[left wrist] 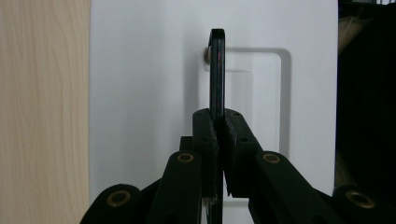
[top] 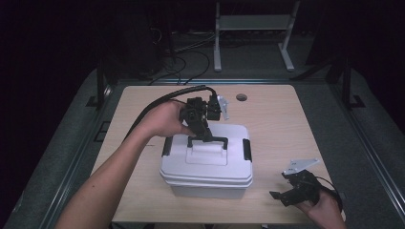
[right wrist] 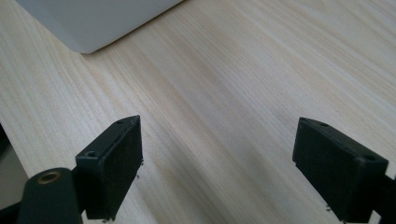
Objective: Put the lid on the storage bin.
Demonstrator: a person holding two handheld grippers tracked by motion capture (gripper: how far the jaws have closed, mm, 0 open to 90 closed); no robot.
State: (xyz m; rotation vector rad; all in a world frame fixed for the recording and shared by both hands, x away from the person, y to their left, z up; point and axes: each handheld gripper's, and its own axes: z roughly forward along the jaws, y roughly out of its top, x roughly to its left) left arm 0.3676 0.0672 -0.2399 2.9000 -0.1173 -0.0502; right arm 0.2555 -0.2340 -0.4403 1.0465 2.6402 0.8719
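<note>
On the pale wood table (top: pixel 282 119), left gripper (left wrist: pixel 217 121) pinches the white box's (top: pixel 207 167) black handle (left wrist: pixel 217 70); right gripper (right wrist: pixel 217 168) gapes empty.

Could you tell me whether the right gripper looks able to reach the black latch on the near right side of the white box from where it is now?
Probably yes. The right gripper sits open on the table beside the white box, with bare wood between it and the black latch. The left gripper is on the handle, out of that path.
</note>
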